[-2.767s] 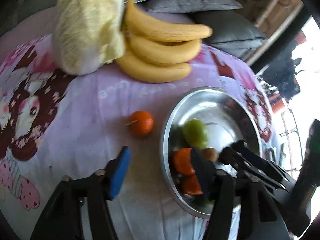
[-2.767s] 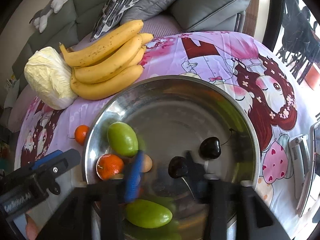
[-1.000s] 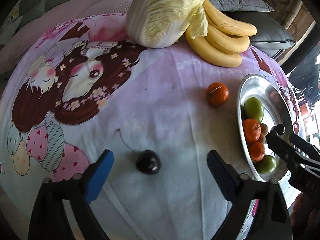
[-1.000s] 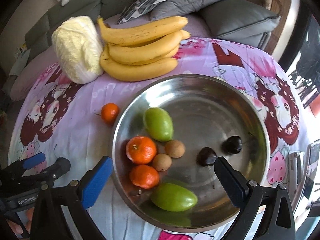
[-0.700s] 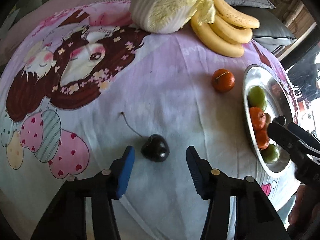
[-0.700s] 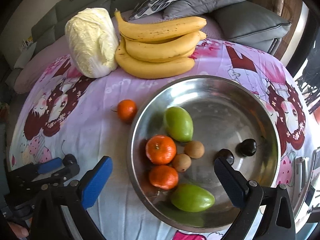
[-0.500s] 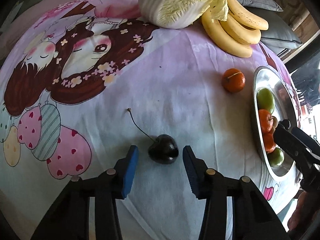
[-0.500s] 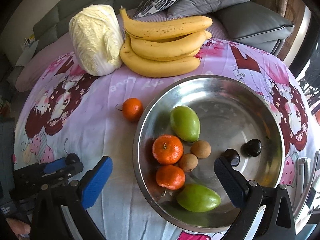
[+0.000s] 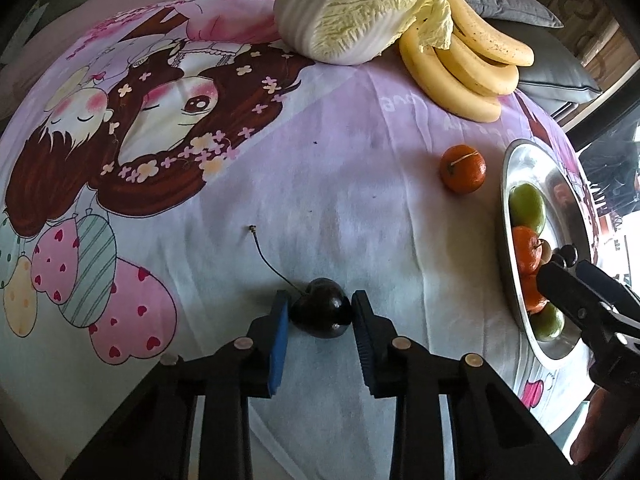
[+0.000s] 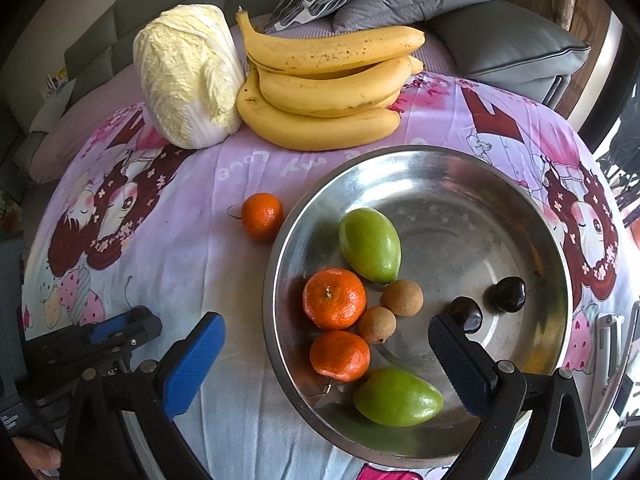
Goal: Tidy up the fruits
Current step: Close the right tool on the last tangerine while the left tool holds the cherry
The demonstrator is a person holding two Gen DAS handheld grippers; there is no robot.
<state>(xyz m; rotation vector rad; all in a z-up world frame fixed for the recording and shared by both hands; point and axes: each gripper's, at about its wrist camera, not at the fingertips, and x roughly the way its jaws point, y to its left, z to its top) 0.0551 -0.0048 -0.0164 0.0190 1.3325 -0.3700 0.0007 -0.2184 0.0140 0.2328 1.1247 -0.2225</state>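
Observation:
My left gripper (image 9: 318, 311) is shut on a dark cherry (image 9: 321, 309) that rests on the cartoon-print cloth, its stem pointing up-left. The steel bowl (image 10: 440, 172) holds two green fruits (image 10: 370, 245), two tangerines (image 10: 334, 298), two small brown fruits (image 10: 401, 297) and two dark cherries (image 10: 508, 294). My right gripper (image 10: 326, 348) is open and empty, hovering over the bowl's near-left rim. A loose tangerine (image 10: 262, 216) lies on the cloth left of the bowl; it also shows in the left wrist view (image 9: 463, 168). The left gripper's side shows at lower left in the right wrist view (image 10: 120, 330).
A cabbage (image 10: 188, 80) and a bunch of bananas (image 10: 324, 88) lie at the far side of the round table. Grey cushions (image 10: 500, 32) sit behind them. The table edge curves close on the near side. The bowl also shows at the right in the left wrist view (image 9: 505, 184).
My left gripper moved forward onto the cherry and its fingers closed from wide open until they touch it. The right gripper drew back slightly and stayed open.

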